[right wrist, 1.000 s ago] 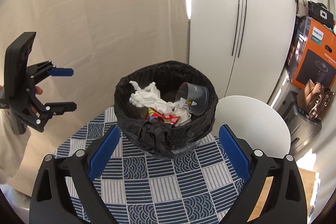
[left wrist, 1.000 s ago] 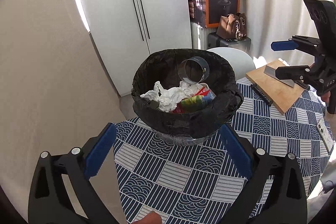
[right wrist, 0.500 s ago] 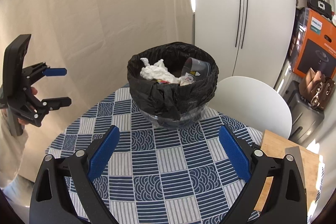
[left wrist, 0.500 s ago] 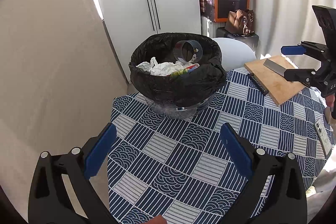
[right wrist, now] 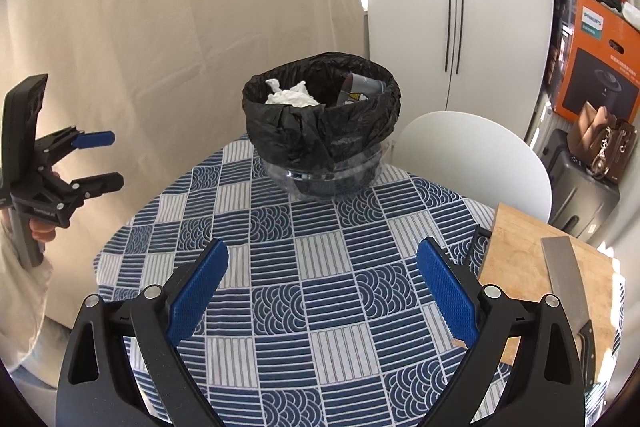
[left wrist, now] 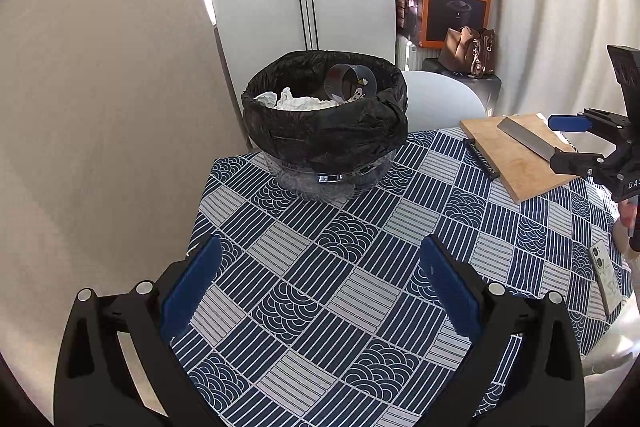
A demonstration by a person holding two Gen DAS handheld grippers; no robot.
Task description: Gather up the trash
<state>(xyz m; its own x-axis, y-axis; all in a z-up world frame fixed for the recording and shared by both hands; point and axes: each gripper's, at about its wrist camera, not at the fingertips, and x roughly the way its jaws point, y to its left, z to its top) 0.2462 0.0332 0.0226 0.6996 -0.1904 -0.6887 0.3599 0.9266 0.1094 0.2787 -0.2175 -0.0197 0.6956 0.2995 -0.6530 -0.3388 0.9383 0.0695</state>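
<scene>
A trash bin lined with a black bag stands at the far side of the table; it also shows in the right wrist view. Inside it lie crumpled white tissue and a grey paper cup. My left gripper is open and empty, held above the patterned tablecloth well short of the bin. My right gripper is open and empty, also back from the bin. Each gripper shows in the other's view, the right one over the cutting board and the left one off the table's left side.
A blue and white patterned tablecloth covers the round table. A wooden cutting board with a cleaver lies at the right. A phone lies near the right edge. A white chair stands behind the table.
Both grippers have drawn back and down from above the bin, so the bin looks smaller and farther. More tablecloth shows. Both stay open and empty.
</scene>
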